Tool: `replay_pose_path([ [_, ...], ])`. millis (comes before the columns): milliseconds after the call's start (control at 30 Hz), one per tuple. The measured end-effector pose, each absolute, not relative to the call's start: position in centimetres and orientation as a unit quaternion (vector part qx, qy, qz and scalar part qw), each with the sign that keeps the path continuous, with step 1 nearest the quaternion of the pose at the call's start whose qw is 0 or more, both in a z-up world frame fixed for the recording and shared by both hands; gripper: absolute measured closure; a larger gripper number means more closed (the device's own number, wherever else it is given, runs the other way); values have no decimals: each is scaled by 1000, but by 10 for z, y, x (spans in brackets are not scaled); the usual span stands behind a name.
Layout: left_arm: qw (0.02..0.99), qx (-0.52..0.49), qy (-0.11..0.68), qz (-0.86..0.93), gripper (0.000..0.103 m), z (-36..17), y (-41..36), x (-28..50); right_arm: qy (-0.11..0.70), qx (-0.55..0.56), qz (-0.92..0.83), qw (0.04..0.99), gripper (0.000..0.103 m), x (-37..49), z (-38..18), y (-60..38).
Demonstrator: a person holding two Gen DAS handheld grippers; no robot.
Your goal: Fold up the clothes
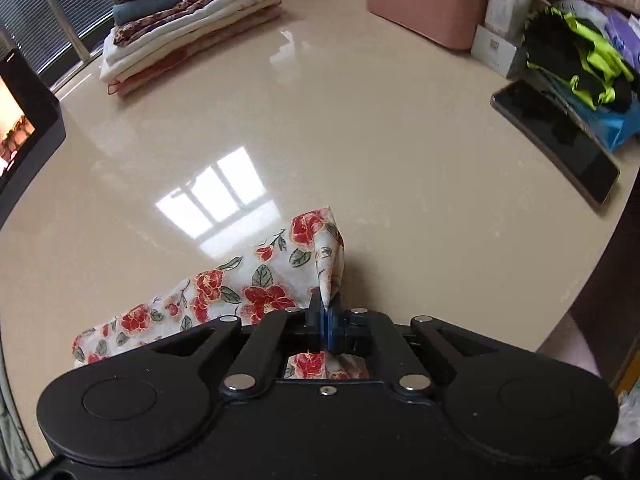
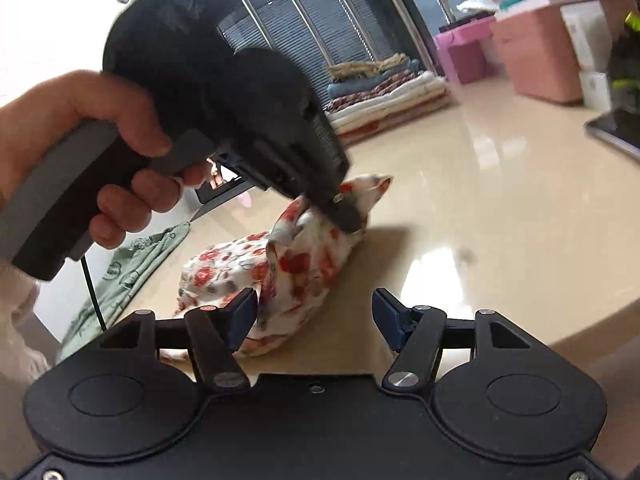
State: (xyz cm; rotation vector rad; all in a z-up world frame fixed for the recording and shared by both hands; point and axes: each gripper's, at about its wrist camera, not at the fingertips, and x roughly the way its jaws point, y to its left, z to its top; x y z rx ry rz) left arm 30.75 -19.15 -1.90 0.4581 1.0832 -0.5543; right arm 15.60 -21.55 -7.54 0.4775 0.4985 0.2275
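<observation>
A white garment with red flowers (image 1: 256,284) lies bunched on the beige table (image 1: 360,140). My left gripper (image 1: 326,312) is shut on a raised fold of this floral garment, which peaks just above the fingers. In the right wrist view the same floral garment (image 2: 288,268) sits in a heap, and the left gripper (image 2: 346,210), held by a hand (image 2: 100,152), pinches its top. My right gripper (image 2: 314,316) stands open just in front of the heap, its left finger (image 2: 242,314) close to the cloth, nothing between the pads.
A stack of folded clothes (image 1: 188,24) sits at the far left of the table. A pink box (image 1: 424,0), white cartons (image 1: 504,16), a black and neon garment (image 1: 576,56) and a dark tablet (image 1: 556,136) line the right side. A green garment (image 2: 132,272) hangs at the near left edge.
</observation>
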Motion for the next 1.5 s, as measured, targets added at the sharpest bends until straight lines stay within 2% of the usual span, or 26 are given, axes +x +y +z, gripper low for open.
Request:
replay_pose_path([
  [133,803,188,502,-259,102,-21,-191,308,257,264,89,925,39,170,-81,-202],
  [200,809,181,496,-259,102,-20,-191,307,250,281,76,924,49,172,-84,-203],
  [233,814,178,488,-259,102,-18,-190,306,252,289,74,921,74,174,-84,-206],
  [267,819,175,481,-260,102,-15,-189,305,256,295,75,917,91,175,-85,-210],
  [333,827,152,471,-266,102,-8,-184,305,254,290,68,920,94,175,-84,-218],
  [467,841,43,456,-288,102,7,-156,307,219,215,41,951,96,166,-68,-224],
  [567,845,-68,425,-318,102,12,-120,303,195,101,44,975,96,161,-48,-205],
  [800,836,-218,404,-299,102,-32,-43,303,170,-188,81,964,96,153,-45,-133],
  [1100,801,-384,372,-268,100,-88,49,303,205,-346,133,906,95,166,-84,-70],
  [1133,801,-381,372,-272,96,-88,50,304,206,-356,135,901,94,166,-88,-67],
  [1200,803,-374,374,-274,74,-86,52,306,210,-370,137,895,94,171,-90,-64],
  [1233,805,-372,373,-273,53,-84,53,307,211,-375,137,892,94,172,-91,-64],
  [1267,810,-366,368,-272,42,-81,55,307,210,-381,137,890,94,175,-92,-63],
  [1500,847,-287,354,-272,44,-62,46,320,190,-441,131,867,94,166,-99,-50],
])
